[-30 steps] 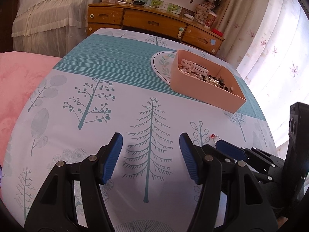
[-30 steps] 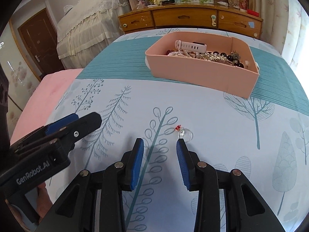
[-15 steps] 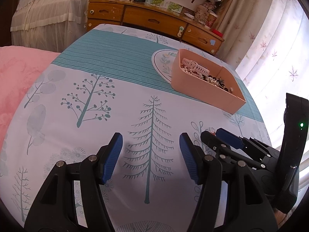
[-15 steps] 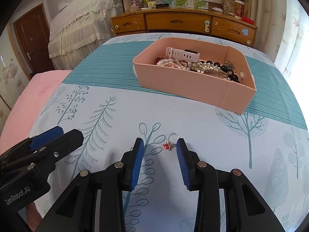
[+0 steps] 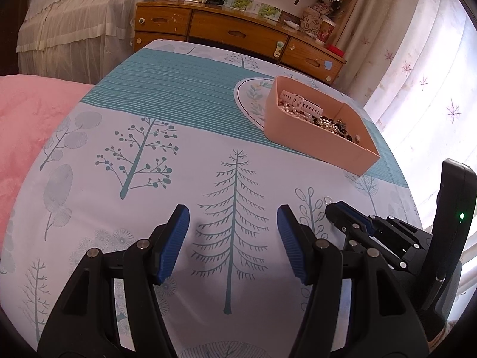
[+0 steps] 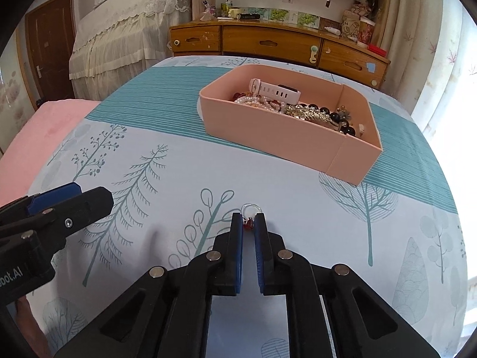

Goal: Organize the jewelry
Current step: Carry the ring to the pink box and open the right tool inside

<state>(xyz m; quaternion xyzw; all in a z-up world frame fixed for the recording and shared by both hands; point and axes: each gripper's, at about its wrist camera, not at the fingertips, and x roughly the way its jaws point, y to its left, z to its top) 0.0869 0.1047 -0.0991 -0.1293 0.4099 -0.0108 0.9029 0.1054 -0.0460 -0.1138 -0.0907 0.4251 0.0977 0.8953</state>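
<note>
- Since a second ago, the right gripper point(image 6: 248, 223) has been narrowed around the small silver ring with a red charm point(image 6: 249, 218), now pinched between its jaws.
- The left gripper point(image 5: 232, 232) is held wide apart, empty (presumably idle).
- The pink rectangular plastic tray point(image 6: 286, 143), the likely destination, lies well ahead.

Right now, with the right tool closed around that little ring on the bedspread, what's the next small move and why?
Probably lift the right tool slightly, straight up. Its fingers look nearly shut on the ring, pinching the red charm, while the hoop lies on the bedspread. A small lift would test the grip before carrying it to the pink box. The left tool is open and holds nothing.
</note>
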